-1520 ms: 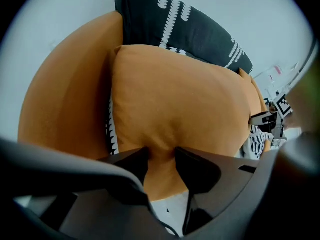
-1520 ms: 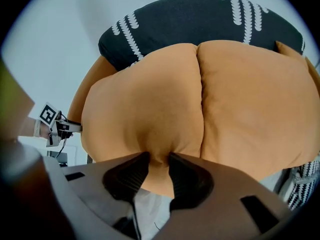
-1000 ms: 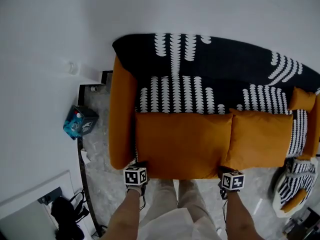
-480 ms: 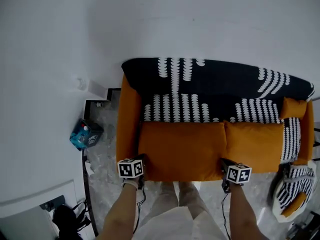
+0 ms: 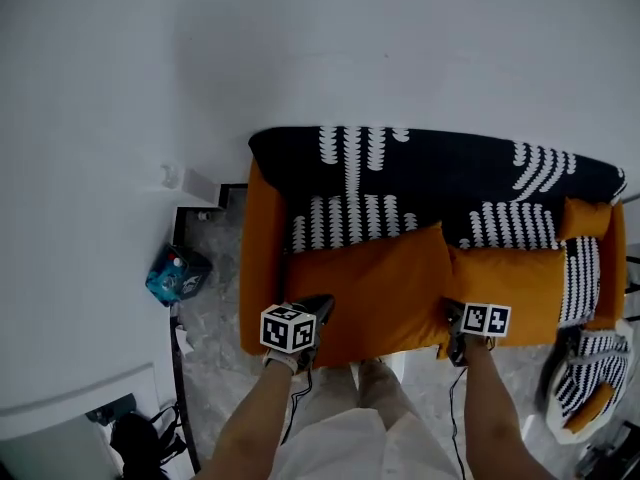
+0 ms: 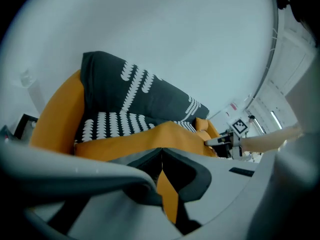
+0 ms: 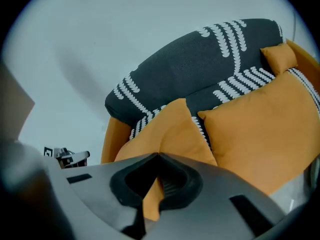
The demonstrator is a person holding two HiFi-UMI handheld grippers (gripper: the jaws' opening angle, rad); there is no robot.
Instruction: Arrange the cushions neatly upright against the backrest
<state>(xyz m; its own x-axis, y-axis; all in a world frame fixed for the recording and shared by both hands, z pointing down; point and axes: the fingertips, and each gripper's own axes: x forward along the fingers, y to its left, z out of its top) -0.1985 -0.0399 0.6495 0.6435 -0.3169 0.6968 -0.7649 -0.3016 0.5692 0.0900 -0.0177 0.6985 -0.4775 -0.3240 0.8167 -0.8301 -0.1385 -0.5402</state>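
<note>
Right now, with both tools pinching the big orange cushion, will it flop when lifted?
Probably floppy: fabric of the big orange cushion folds thin inside the left tool and right tool. Likely light, since two edge pinches hold it. May sag between them.

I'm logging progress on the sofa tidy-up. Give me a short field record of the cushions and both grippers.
left gripper: shut on large orange cushion, front left corner
right gripper: shut on same cushion, front right corner
large orange cushion: on sofa, tilted, not yet upright
second orange cushion: flat on sofa, right side, untouched
black-and-white throw: draped over sofa's back
</note>
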